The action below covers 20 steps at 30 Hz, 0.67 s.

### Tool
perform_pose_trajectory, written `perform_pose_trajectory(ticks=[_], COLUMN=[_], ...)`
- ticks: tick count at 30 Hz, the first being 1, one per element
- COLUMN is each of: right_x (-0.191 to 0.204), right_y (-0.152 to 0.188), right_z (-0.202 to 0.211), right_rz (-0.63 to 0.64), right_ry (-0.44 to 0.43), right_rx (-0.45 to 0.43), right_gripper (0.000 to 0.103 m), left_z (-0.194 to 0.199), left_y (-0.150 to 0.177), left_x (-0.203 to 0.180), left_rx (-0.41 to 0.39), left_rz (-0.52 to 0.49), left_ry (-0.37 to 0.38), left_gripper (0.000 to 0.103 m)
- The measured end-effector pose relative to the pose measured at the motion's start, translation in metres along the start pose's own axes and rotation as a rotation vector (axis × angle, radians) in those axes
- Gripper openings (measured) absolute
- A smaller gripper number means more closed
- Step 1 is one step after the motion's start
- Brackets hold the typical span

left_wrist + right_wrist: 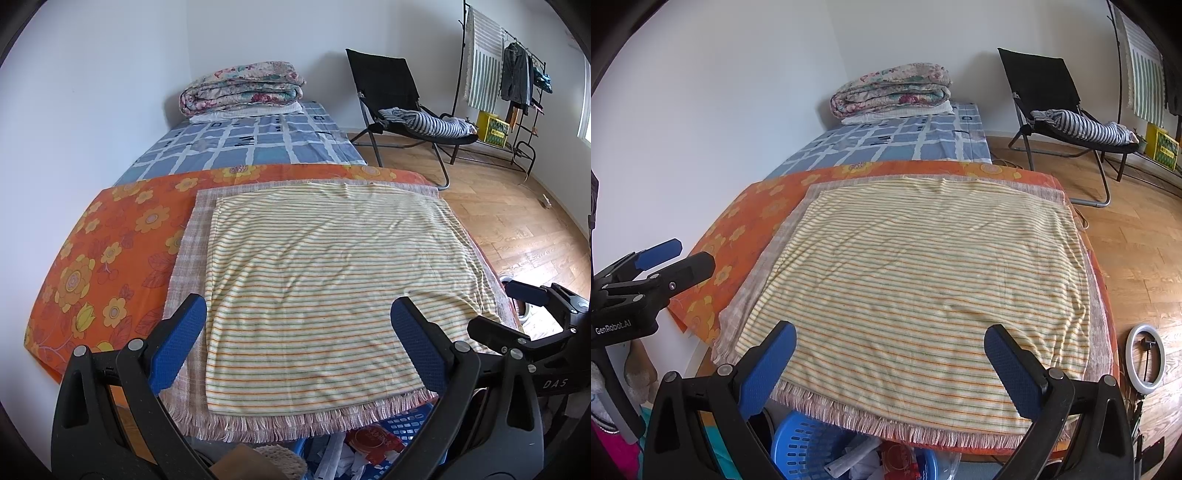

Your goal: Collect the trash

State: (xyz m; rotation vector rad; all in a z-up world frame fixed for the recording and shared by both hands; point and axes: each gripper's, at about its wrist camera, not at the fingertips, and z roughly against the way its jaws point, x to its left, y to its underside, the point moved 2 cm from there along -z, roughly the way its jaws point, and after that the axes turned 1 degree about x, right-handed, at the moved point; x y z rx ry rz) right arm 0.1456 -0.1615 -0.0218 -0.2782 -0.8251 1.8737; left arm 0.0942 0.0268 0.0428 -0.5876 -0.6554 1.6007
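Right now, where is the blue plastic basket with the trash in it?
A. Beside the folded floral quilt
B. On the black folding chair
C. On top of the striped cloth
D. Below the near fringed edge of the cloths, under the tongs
D: the blue basket shows under the fringe of the striped cloth, holding a red wrapper and white scraps.

The left black two-finger gripper with blue textured pads [299,339] is held level with its jaws spread wide, nothing between them. The right black two-finger gripper with blue textured pads [890,365] is likewise spread wide and empty, held just beside the left, both pointing forward.
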Motion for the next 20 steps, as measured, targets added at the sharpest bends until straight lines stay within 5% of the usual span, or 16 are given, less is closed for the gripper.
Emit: perform_pose_trajectory(ticks=[20], right_x=[-0.0034], right_y=[0.0064], right_z=[-0.0012], right_rz=[0.001], right_ry=[0.006], right_rx=[0.012], right_gripper=[0.103], left_z=[0.0009], left_y=[0.0060], left_x=[0.0038], left_rx=[-0.016], left_rz=[-0.029], left_ry=[-0.024], left_gripper=[0.102])
